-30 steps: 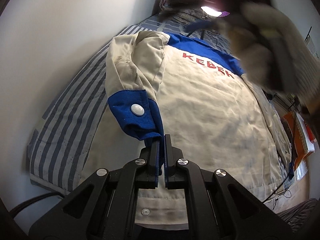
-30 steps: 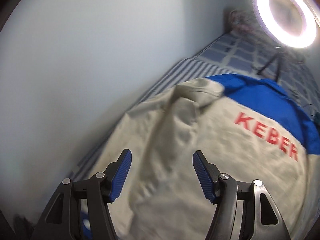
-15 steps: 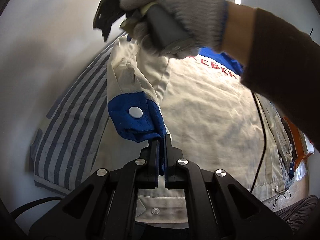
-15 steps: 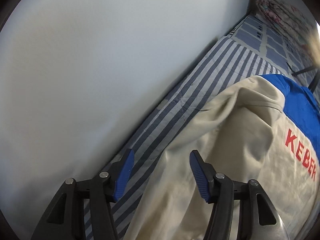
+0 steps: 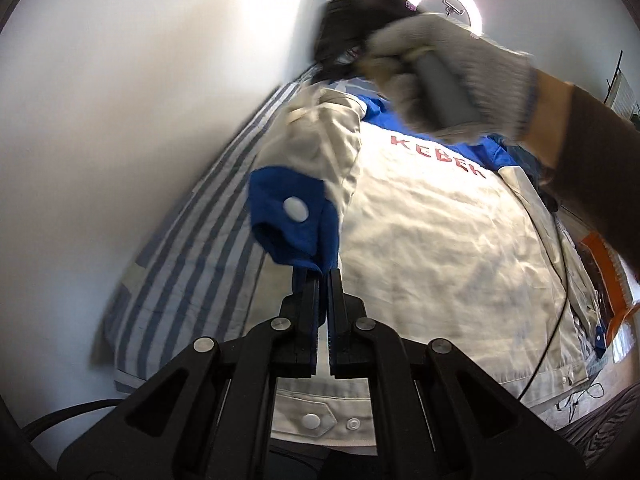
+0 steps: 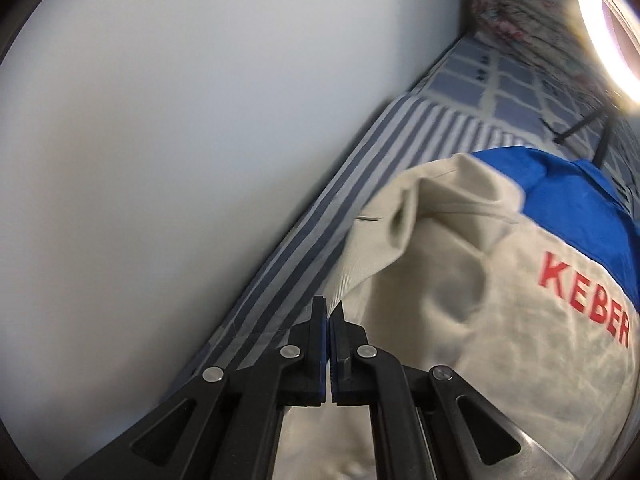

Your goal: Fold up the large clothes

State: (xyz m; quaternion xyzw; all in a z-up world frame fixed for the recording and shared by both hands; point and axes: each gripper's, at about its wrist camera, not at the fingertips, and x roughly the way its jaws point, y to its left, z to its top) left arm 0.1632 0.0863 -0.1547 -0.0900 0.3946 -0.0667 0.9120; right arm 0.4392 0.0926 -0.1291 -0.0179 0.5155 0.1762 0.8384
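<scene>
A beige work jacket with a blue yoke and red lettering lies back-up on the striped bed sheet. Its left sleeve is folded over, and the blue cuff with a white snap hangs lifted off the sheet. My left gripper is shut on the lower edge of that cuff. A gloved hand holds my right gripper over the jacket's shoulder. In the right wrist view my right gripper is shut, and the beige sleeve edge of the jacket runs into its tips beside the striped sheet.
A white wall runs along the bed's left side. A ring light on a stand sits at the bed's far end, near a checked blanket. A thin black cable crosses the jacket's right side. Something orange lies past the right edge.
The right gripper's jaws went from wide apart to shut at the sleeve edge near the shoulder. The left gripper lifted the cuff a little higher. The gloved hand shifted right in the left wrist view.
</scene>
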